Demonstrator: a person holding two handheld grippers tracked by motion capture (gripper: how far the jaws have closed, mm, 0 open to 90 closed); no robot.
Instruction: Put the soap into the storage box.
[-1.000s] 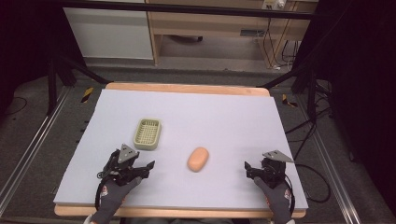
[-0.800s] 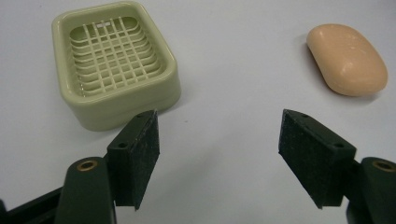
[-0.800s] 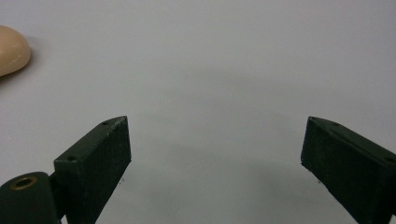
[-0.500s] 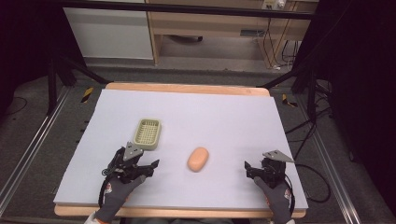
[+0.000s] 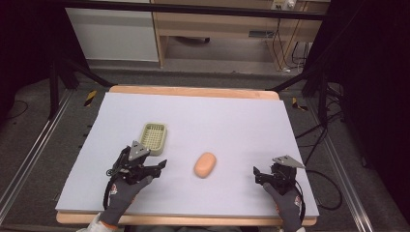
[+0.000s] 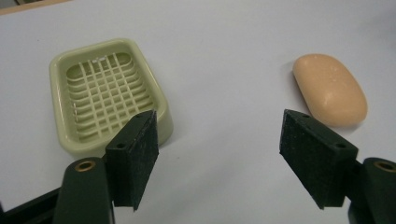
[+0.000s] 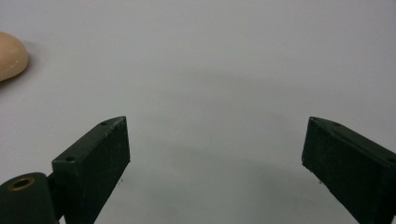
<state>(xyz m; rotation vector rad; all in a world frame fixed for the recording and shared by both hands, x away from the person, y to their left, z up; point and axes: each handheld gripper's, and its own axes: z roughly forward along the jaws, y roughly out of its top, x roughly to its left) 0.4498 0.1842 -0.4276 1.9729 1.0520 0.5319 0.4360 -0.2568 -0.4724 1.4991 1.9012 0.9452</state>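
A pale green soap dish with a grid floor lies left of the table's middle. An orange bar of soap lies on the mat to its right, apart from it. My left gripper hovers just in front of the dish, open and holding nothing. In the left gripper view the dish sits beyond the left jaw and the soap beyond the right jaw, with the gripper aimed between them. My right gripper rests near the front right, open over bare mat; the soap peeks in at that view's left edge.
A pale lavender mat covers the wooden table. Dark floor, rails and cables surround the table, with cabinets behind it.
My left gripper has edged forward and to the right, closer to the dish and the soap. The right gripper has stayed put.
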